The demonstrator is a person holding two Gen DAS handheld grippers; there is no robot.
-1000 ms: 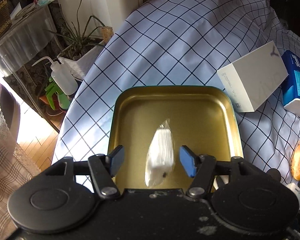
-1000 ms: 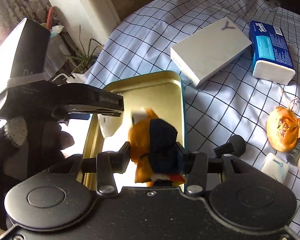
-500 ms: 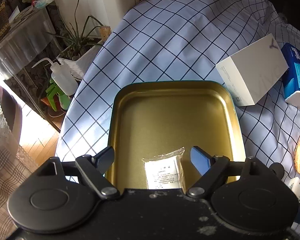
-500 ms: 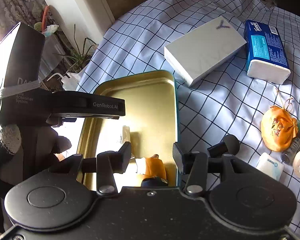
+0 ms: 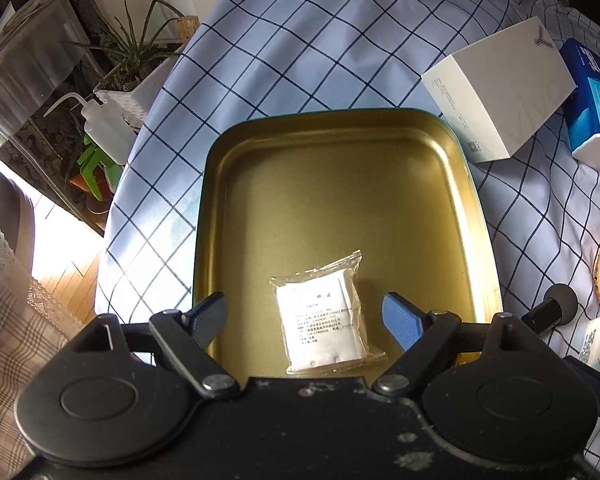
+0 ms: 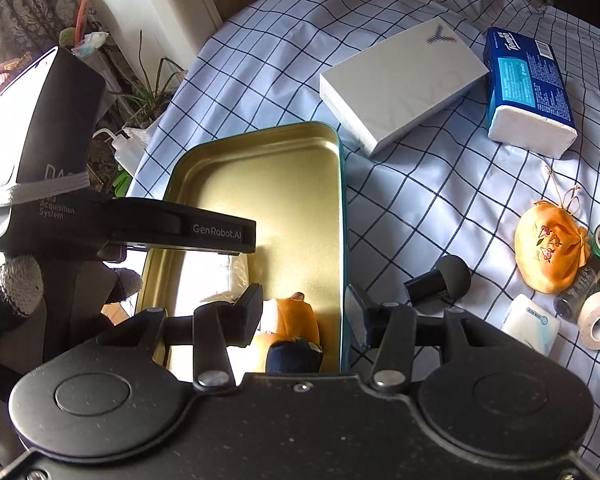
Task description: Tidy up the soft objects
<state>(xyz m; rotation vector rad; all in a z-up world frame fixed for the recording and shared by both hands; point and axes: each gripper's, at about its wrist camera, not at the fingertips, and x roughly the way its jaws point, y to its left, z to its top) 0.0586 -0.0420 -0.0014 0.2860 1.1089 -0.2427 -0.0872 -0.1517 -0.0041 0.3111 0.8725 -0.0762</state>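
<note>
From the left wrist, the left gripper (image 5: 304, 318) has its fingers spread wide and empty above a clear packet (image 5: 325, 316) lying at the near edge of the gold tray (image 5: 332, 184). From the right wrist, the right gripper (image 6: 304, 314) also stands spread, over an orange and navy pouch (image 6: 294, 332) in the tray's near right corner.

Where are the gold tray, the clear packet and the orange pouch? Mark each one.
gold tray (image 5: 324, 184), left wrist view, bare floor of the tray.
clear packet (image 5: 322, 320), left wrist view, middle of its white label.
orange pouch (image 6: 548, 252), right wrist view, its embroidered front, on the checked cloth.
</note>
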